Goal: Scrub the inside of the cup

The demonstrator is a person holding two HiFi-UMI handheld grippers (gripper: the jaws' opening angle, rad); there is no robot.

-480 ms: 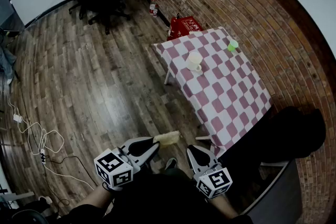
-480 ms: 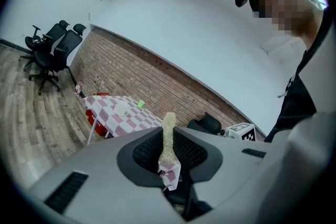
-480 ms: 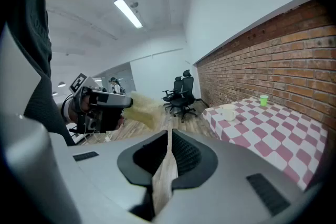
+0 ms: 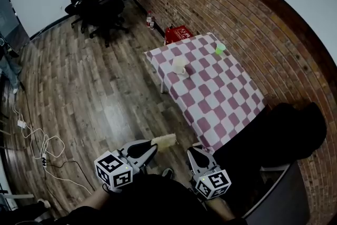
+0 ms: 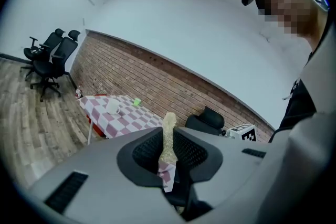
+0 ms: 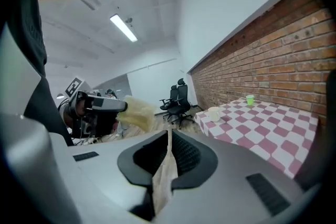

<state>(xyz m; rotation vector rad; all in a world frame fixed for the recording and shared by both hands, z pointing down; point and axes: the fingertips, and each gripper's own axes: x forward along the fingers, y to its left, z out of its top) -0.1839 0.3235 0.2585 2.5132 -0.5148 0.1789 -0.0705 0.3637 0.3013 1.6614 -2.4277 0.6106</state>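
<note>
the left hand-held gripper [image 5: 168,132] was clamped on a pale yellow sponge [image 5: 168,122], which stood edge-on between its jaws and stuck out past their tips. the right hand-held gripper [image 6: 169,135] had its jaws pressed together, with nothing held that i could make out. both hung low near the person's body, over the wooden floor [image 4: 89,87], well apart from the surface [image 4: 226,97] with its pink-and-white checked cloth. the white cup [image 4: 179,65] stood upright on that surface near its far left edge, untouched. a small green cup [image 4: 220,48] stood farther along, by the brick wall [image 4: 221,8].
</note>
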